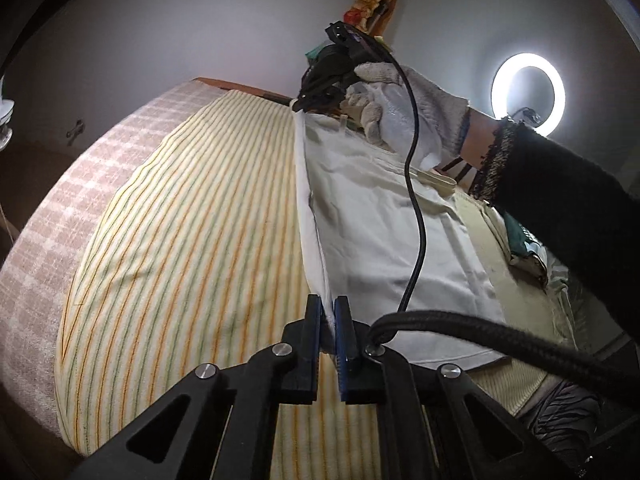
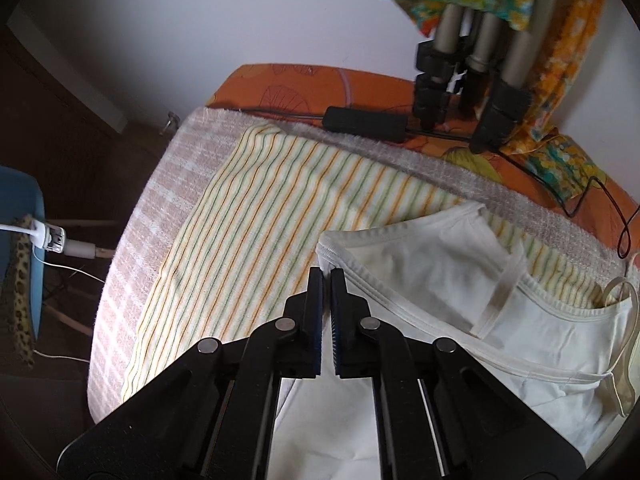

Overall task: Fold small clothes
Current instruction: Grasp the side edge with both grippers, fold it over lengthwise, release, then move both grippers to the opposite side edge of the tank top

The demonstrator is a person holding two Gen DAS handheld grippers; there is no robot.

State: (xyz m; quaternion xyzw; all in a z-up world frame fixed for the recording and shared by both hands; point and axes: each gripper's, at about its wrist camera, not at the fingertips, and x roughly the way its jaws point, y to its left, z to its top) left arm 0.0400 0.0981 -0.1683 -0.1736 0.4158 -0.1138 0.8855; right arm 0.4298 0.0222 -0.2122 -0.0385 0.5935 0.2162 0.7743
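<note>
A small white garment with thin straps lies over a yellow striped cloth on the bed. My left gripper is shut on the near end of the garment's folded edge. My right gripper, held by a gloved hand, is shut on the far end of the same edge, which runs taut between them. In the right wrist view, my right gripper pinches the white garment at its banded corner above the striped cloth.
A checked pink towel lies under the striped cloth. A tripod, a black power brick and cables stand on an orange sheet at the back. A ring light glows to the right. A blue chair stands beside the bed.
</note>
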